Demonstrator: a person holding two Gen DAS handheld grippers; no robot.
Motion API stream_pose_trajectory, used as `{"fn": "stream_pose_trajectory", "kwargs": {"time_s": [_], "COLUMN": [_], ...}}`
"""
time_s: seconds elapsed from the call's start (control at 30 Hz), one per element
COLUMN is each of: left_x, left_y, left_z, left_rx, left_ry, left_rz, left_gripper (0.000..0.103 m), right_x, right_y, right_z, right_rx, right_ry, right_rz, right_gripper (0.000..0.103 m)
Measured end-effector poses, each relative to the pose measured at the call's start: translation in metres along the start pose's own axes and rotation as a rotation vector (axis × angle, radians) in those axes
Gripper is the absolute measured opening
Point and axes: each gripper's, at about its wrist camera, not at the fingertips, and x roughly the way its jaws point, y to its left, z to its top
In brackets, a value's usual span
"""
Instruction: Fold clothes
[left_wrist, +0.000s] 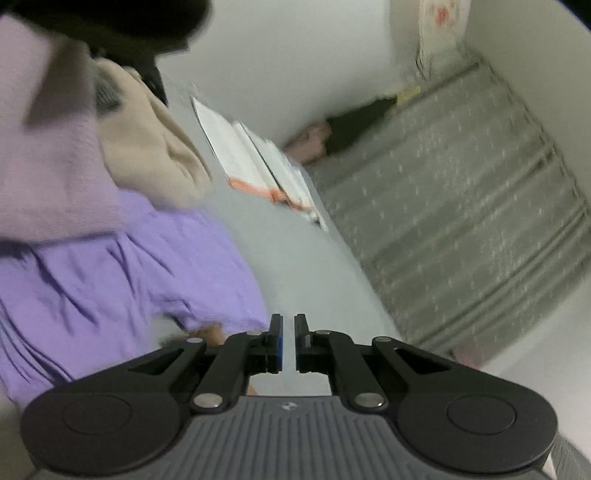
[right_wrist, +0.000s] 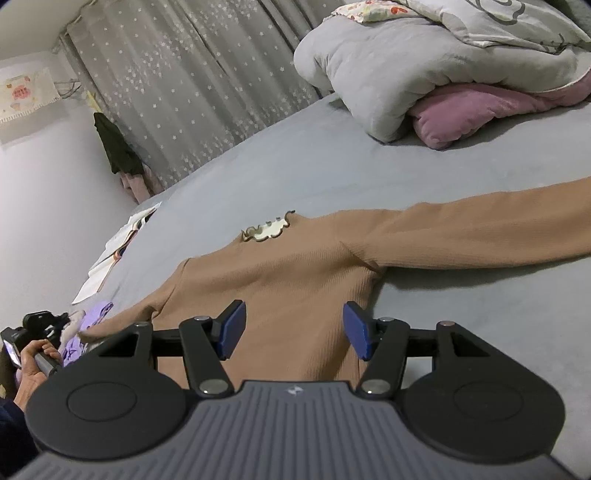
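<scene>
A tan ribbed sweater (right_wrist: 295, 280) lies flat on the grey bed (right_wrist: 480, 325), its cream frilled collar (right_wrist: 267, 229) toward the far side. One sleeve (right_wrist: 480, 236) stretches out to the right; the other sleeve (right_wrist: 122, 321) runs down-left toward a purple garment (right_wrist: 92, 317). My right gripper (right_wrist: 293, 332) hovers open over the sweater's lower body, nothing between its blue pads. My left gripper (left_wrist: 289, 343) is shut, with only bed sheet showing through the thin gap; the blurred purple garment (left_wrist: 110, 277) lies just to its left. A hand (right_wrist: 37, 354) holds the left tool's handle.
A pale pink garment (left_wrist: 48, 166) and a beige one (left_wrist: 147, 155) are heaped by the purple one. Open books (right_wrist: 118, 251) lie at the bed's far left edge. A grey duvet (right_wrist: 406, 66) and a pink blanket (right_wrist: 472, 110) are piled at the far right. Starred curtain (right_wrist: 184, 92) behind.
</scene>
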Motion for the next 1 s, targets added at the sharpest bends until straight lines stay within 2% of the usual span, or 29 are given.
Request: {"fn": "stream_pose_trajectory", "kwargs": {"time_s": [0.03,0.17,0.2,0.23,0.3,0.4,0.53,0.63,0.8,1.0], "left_x": [-0.003,0.003,0.002,0.001,-0.016,-0.055,-0.105,-0.136,-0.181,-0.196], "left_y": [-0.001,-0.025,-0.031,-0.035,-0.054,-0.066,-0.071,-0.076,-0.068,-0.051], "left_z": [0.0,-0.021,-0.028,-0.036,-0.075,-0.121,-0.169,-0.185,-0.196,-0.208], "left_rx": [0.008,0.106,0.145,0.174,0.322,0.459,0.494,0.609,0.584,0.63], "left_ry": [0.022,0.273,0.336,0.384,0.599,0.733,0.88,0.861,0.892,0.878], "left_rz": [-0.013,-0.063,-0.071,-0.074,-0.067,-0.089,-0.124,-0.087,-0.11,-0.163], "left_gripper": [0.004,0.009,0.018,0.039,0.063,0.065,0.068,0.071,0.075,0.077], "right_x": [0.001,0.005,0.005,0.006,0.008,0.009,0.003,-0.001,-0.004,-0.04], "right_y": [-0.001,-0.003,-0.004,-0.005,-0.009,-0.017,-0.028,-0.035,-0.036,-0.022], "right_z": [0.0,-0.001,-0.001,-0.001,0.0,0.001,0.006,0.006,-0.004,-0.026], "right_rx": [0.002,0.008,0.007,0.004,0.006,0.014,0.017,0.022,0.02,-0.118], "right_ry": [0.007,0.025,0.026,0.029,0.045,0.063,0.093,0.109,0.2,0.304], "right_rz": [-0.003,-0.014,-0.017,-0.02,-0.027,-0.042,-0.038,-0.019,0.002,0.024], "right_gripper": [0.06,0.06,0.06,0.06,0.061,0.061,0.062,0.063,0.062,0.062]}}
